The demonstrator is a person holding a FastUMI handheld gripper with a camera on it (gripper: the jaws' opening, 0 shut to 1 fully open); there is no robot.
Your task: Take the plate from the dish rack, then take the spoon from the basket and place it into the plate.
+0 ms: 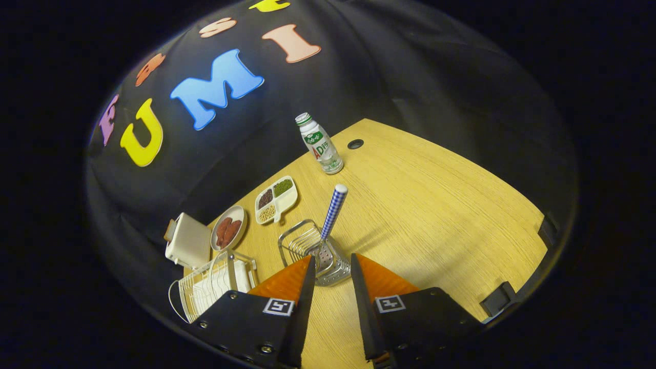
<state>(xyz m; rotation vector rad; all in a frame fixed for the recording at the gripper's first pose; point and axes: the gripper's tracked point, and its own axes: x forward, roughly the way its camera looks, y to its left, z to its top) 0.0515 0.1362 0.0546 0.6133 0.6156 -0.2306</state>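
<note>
Light wood-grain surface against the booth's black cloth wall. Tongs apart, empty, tips flanking the wire basket, where the checked-handled spoon stands upright. Dish rack left of the fingers; plate inside indistinct. Beyond: bottle, divided dish, small dish, white box.

Basket and spoon block just ahead of parted fingers.

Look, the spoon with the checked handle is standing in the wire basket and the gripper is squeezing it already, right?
Not quite. The spoon does stand in the basket, but the gripper is open, its fingers apart just short of the basket, touching nothing. The gripper view shows it.
</note>
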